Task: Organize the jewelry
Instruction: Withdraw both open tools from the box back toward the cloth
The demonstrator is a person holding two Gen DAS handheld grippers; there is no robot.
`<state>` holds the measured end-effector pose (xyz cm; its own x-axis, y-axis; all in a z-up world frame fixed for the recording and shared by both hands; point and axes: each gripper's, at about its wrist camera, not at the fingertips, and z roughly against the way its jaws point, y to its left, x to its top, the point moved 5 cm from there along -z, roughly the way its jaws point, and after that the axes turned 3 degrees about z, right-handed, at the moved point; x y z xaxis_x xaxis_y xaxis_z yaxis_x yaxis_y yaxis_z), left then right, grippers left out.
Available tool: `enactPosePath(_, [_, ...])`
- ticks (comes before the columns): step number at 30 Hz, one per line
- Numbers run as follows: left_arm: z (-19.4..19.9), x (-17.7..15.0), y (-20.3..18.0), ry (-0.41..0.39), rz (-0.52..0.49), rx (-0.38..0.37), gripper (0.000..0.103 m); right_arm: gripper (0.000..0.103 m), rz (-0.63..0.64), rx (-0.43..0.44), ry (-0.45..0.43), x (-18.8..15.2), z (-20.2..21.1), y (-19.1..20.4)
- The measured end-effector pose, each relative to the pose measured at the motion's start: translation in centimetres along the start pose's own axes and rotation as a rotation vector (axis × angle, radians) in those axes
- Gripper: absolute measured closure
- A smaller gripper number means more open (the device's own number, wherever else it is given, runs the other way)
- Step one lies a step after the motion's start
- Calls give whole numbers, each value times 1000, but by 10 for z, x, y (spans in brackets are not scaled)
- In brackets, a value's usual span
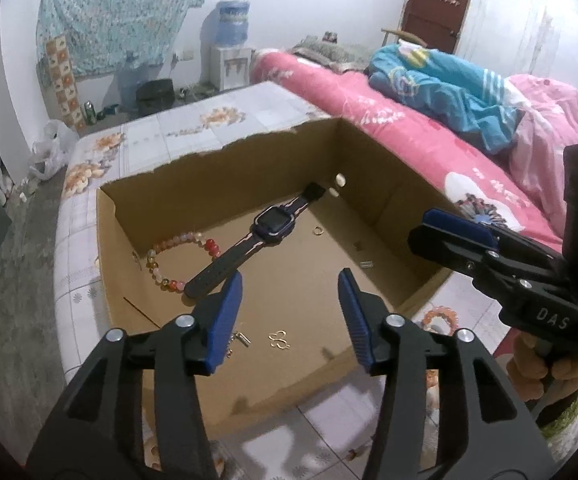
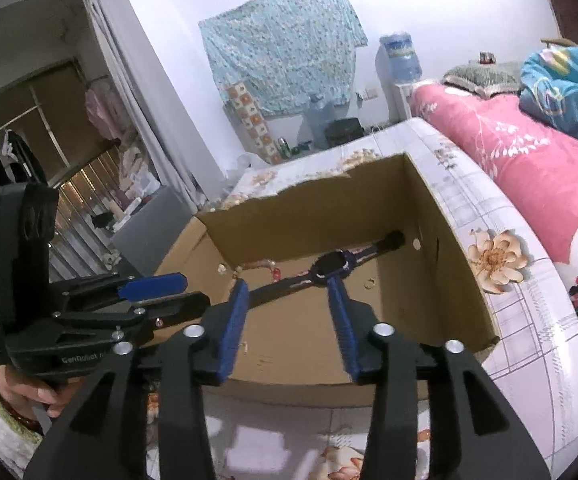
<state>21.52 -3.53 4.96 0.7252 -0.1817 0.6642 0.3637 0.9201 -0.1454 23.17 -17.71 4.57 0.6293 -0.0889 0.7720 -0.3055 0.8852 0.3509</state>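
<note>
An open cardboard box (image 1: 393, 208) sits on a tiled-pattern table. Inside lie a dark watch (image 1: 267, 226), a bead bracelet (image 1: 177, 258), a small gold ring (image 1: 318, 231), a gold clasp piece (image 1: 279, 340) and a small metal bit (image 1: 366, 265). My left gripper (image 1: 291, 308) is open and empty above the box's near side. My right gripper (image 2: 289, 316) is open and empty above the box's near edge; the watch (image 2: 331, 266) and the box (image 2: 461, 280) lie beyond it. Another bead bracelet (image 1: 441, 318) lies on the table outside the box, by its right corner.
A bed with a pink cover (image 1: 389, 108) and blue bedding (image 1: 449, 88) runs along the right. The table (image 2: 529, 300) has a floral pattern. A water dispenser (image 1: 231, 48) stands at the far wall. A wardrobe (image 2: 49, 140) stands at the left.
</note>
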Motion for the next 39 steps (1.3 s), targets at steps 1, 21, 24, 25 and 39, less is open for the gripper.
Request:
enactPosePath(1, [4, -1, -2, -9, -3, -8, 50, 52, 4, 1, -10, 1, 5, 3])
enactPosePath(21, [77, -76, -16, -120, -43, -136, 29, 13, 16, -80, -144, -34, 93, 26])
enactPosePath(24, [77, -88, -14, -113, -46, -131, 29, 11, 19, -119, -129, -41, 93, 26])
enactPosePath(25, [77, -91, -14, -112, -44, -132, 29, 11, 26, -146, -122, -44, 93, 25])
enactPosePath(39, [79, -108, -2, -119, -52, -115, 29, 6, 191, -437, 25, -64, 89, 21])
